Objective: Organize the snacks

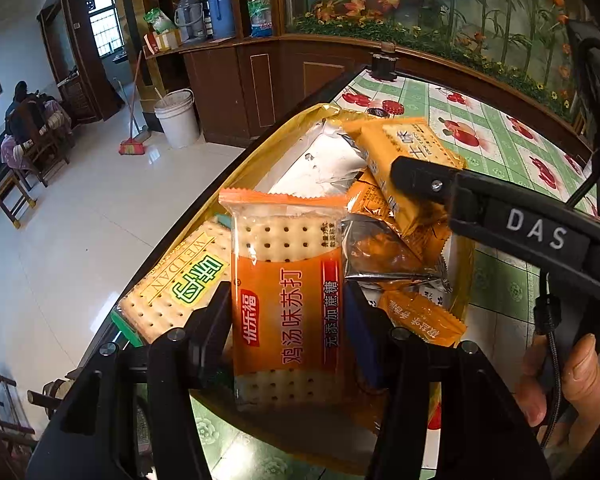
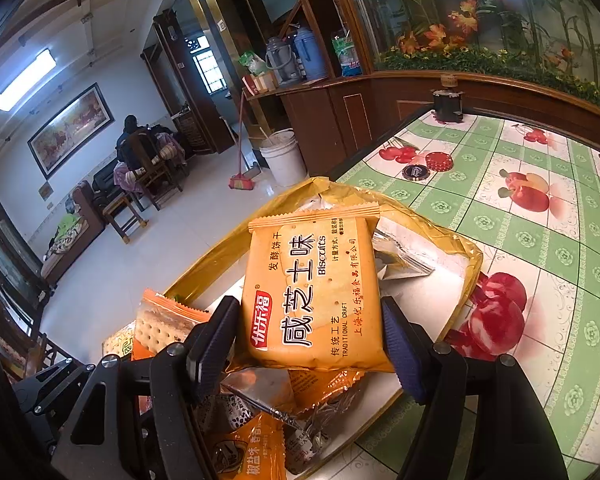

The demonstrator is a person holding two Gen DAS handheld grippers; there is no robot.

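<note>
A gold tray (image 1: 256,160) with several snack packets sits at the table's left edge; it also shows in the right wrist view (image 2: 472,256). My left gripper (image 1: 290,312) is shut on an orange soda-cracker packet (image 1: 288,280) and holds it upright over the tray. My right gripper (image 2: 312,332) is shut on a yellow-orange cheese biscuit packet (image 2: 312,292) above the tray; that packet (image 1: 404,152) and the right finger (image 1: 424,178) also show in the left wrist view. A green-labelled cracker pack (image 1: 180,284) lies at the tray's left end. Smaller orange and foil packets (image 1: 384,252) lie beneath.
The table has a green-and-white fruit-print cloth (image 2: 540,208). Two round discs (image 2: 428,164) and a dark cylinder (image 2: 447,104) stand near its far end. A wooden cabinet (image 1: 260,80), a white bucket (image 1: 178,118) and a broom (image 1: 132,144) stand beyond the table's left edge.
</note>
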